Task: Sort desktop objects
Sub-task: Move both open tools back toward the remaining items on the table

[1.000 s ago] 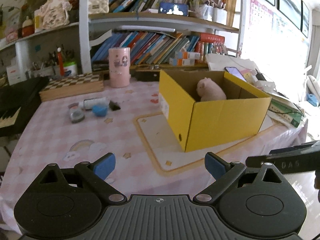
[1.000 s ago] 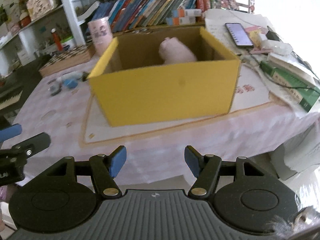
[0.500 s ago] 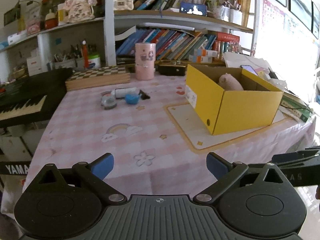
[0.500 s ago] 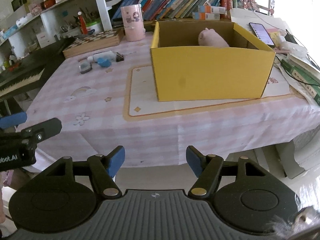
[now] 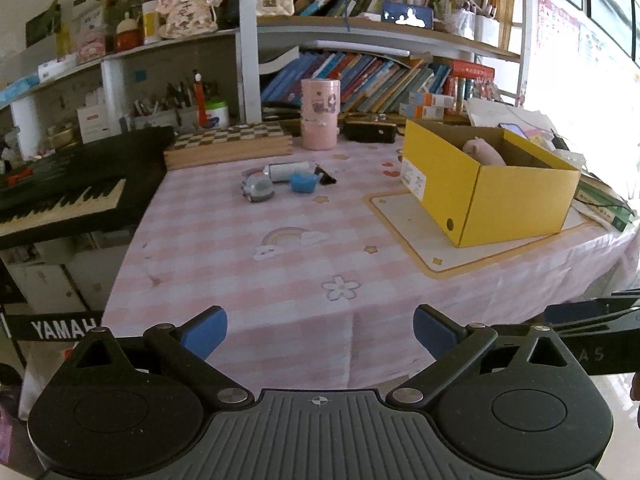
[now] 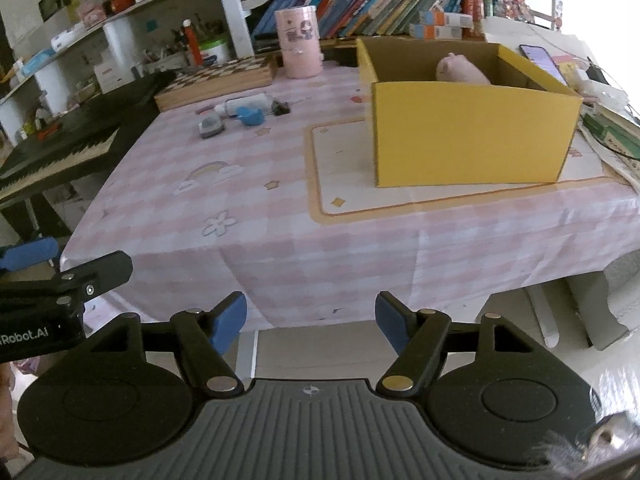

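A yellow cardboard box (image 5: 516,200) (image 6: 468,132) stands open on the right of the pink checked table, with a pink plush toy (image 5: 482,152) (image 6: 460,70) inside it. Far off at the table's left lie a small grey toy car (image 5: 258,190) (image 6: 210,126), a white tube (image 5: 286,170) (image 6: 246,102), a blue round item (image 5: 302,182) (image 6: 250,116) and a small black piece (image 5: 326,176) (image 6: 282,108). My left gripper (image 5: 320,330) is open and empty over the table's near edge. My right gripper (image 6: 310,322) hangs in front of the table, jaws opening, nothing between them.
A pink cylinder tin (image 5: 320,114) (image 6: 298,42) and a checkered wooden board (image 5: 228,146) stand at the back. A black keyboard (image 5: 60,196) sits left of the table. Bookshelves (image 5: 380,76) line the wall. A phone (image 6: 538,56), books and cables crowd the far right.
Both grippers have drawn back from the box toward the table's near edge, so more of the table shows. The right jaws stand slightly wider. The objects have not moved.
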The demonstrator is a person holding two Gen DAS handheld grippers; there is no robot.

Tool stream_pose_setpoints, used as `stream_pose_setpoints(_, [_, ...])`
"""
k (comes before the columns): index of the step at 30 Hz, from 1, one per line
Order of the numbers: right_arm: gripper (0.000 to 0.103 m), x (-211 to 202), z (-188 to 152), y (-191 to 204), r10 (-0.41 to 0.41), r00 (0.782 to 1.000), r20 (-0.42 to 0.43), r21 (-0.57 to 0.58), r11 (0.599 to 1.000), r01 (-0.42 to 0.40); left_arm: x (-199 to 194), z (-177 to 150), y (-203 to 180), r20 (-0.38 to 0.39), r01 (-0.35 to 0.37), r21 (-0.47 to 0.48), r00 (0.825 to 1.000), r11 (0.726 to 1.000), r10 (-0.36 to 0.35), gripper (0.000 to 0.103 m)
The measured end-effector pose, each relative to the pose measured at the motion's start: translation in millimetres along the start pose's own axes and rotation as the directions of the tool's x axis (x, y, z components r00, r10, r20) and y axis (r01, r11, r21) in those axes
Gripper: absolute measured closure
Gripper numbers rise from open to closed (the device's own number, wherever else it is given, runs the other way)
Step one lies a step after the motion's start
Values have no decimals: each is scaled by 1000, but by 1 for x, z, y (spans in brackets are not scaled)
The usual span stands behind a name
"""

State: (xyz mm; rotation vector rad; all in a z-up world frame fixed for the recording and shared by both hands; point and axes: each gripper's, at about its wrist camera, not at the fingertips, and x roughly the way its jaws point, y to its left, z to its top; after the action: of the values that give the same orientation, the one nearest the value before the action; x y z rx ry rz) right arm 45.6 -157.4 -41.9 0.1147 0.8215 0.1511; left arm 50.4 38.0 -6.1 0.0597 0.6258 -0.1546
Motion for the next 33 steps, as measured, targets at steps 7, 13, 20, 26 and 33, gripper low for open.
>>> stream_pose_setpoints(7, [34,2,-4,26,29,1000,4,-72,997,-29,-5,-4,14,-1,-24,-7,1000,1000,24,2])
stream_pose_setpoints(13, [33,6,-2,41,44,999,9,-110,993,-43,-5,-6,27,-5,-40,-22,999,999,40,2])
stream_pose_setpoints(20, [33,10,1,54,42,999,20,-127,991,-39,-4,-6,40,-2,-47,-33,999,998,47,2])
stream_pose_setpoints(26, [33,12,4,65,31,999,36,-135,991,-26,-4,-6,50,14,-37,-41,999,998,38,2])
stream_pose_setpoints(33, [33,14,10,74,23,999,47,-148,989,-16,-3,-5,58,30,-37,-52,999,998,38,2])
